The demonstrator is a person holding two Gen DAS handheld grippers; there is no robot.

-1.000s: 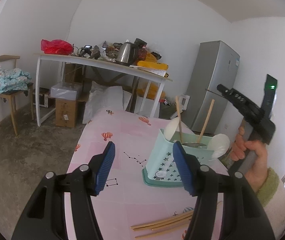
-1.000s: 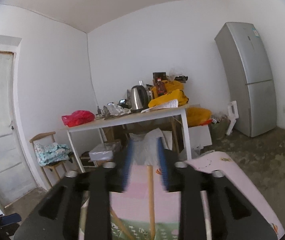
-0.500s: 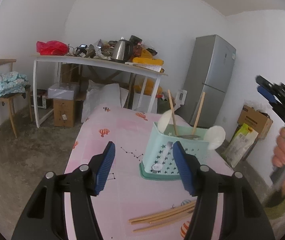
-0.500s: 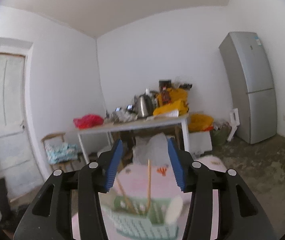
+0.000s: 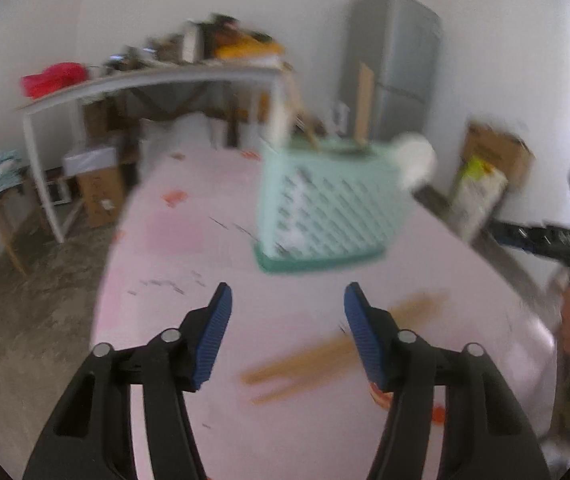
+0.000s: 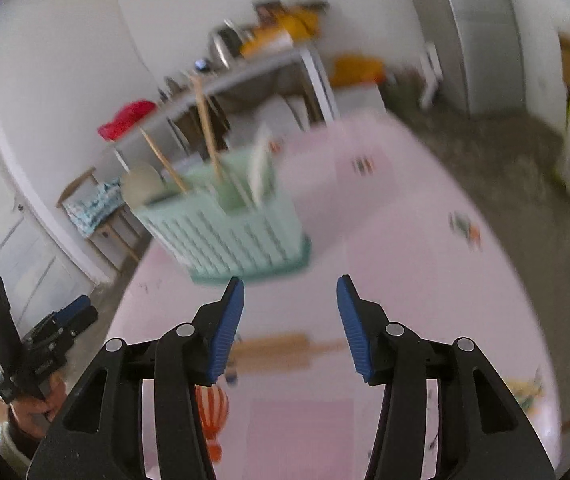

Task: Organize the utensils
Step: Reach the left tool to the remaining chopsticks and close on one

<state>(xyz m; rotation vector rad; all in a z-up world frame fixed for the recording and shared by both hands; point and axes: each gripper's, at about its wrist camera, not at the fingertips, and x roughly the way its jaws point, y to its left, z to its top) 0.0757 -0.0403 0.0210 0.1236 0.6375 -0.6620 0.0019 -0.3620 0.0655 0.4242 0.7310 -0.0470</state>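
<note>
A: Left tool: blue pads stood well apart, nothing between them. Jaws had just been closing a little. It pointed down over the pink surface.

B: Right tool?

A: Also parted, about the same gap, empty. Its jaws had just been opening.

B: Where were the utensils?

A: Loose wooden chopsticks lay flat on the surface, just beyond the left tool's right pad, blurred. In the right wrist view a wooden rolling pin lay crosswise on the surface beneath the gap of that tool; touching or not, could not tell.

B: And the holder?

A: Mint-green slotted basket stood farther back on the surface, apart from both tools. Wooden sticks rose upright from it; a pale spoon bowl leaned at its rim. Both views were smeared by motion.

B: Anything of the person?

A: A hand gripped the left tool's handle at the lower left edge of the right wrist view.
</note>
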